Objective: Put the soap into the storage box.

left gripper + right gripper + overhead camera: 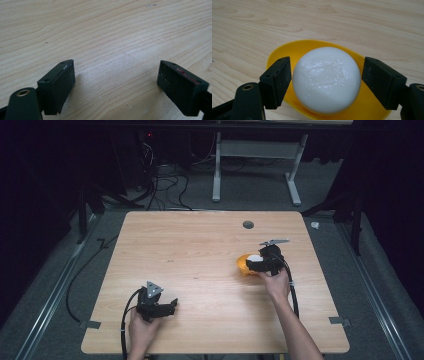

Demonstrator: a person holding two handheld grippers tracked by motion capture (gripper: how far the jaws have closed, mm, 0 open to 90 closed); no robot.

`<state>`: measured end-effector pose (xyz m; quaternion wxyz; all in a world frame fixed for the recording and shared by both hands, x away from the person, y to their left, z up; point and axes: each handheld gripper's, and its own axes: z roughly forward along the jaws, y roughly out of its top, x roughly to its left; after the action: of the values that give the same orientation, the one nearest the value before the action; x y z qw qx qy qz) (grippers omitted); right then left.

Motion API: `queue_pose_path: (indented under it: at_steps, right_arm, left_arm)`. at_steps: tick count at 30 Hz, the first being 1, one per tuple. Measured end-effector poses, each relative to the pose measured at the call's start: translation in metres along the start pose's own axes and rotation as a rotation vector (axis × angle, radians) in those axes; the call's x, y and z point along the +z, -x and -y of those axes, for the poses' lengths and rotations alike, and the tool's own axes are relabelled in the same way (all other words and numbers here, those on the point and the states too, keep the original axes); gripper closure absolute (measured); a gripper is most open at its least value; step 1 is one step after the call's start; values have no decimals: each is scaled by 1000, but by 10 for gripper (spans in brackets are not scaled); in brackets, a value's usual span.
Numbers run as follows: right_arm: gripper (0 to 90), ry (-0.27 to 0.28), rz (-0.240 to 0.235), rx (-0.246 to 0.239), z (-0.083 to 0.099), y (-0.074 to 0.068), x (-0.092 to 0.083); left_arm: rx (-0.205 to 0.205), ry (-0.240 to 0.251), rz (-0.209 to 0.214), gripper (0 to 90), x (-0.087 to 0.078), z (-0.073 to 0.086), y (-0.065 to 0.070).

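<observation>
**Right gripper straddling white ball in yellow dish; left gripper idling wide over bare wood**

Near edge, high view: two forearms are coming in from the bottom. The left hand (141, 330) is holding the left gripper (172, 306) low over the near-left part of the wooden table (200, 250), its grey three-cornered plate facing up and its cable looping back toward the person. In the left gripper view its jaws are standing wide apart with only wood grain between them, nothing gripped.

Mid table, right side: the right hand (276, 282) is holding the right gripper (254, 264) over a yellow dish (241, 263) that is sitting on the wood, well apart from the left gripper. In the right gripper view a glossy white ball (327, 79) is resting in the dish (287, 51), between the two black jaws. The jaws are spread about as wide as the ball; the left pad is looking just at its surface, a sliver of gap is showing at the right pad. Not clamped; open around the ball.

Farther off: a small dark round spot (248, 224) is showing near the far edge of the table. Beyond the table, grey floor, tangled cables (165, 182) and a white frame (257, 165) are lying in dim light
</observation>
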<state>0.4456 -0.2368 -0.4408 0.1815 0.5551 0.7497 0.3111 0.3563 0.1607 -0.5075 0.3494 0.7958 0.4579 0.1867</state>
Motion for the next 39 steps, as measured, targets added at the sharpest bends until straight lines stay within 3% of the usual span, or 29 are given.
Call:
queue_pose_path:
  at_steps: [21,39]
  right_arm:
    - [255,71,-12,-36,-8,0,-27]
    - [269,110,-23,-24,-3,6,-47]
  left_arm:
    - [0,0,0,154,0,0,0]
    - [0,1,0,153,0,0,0]
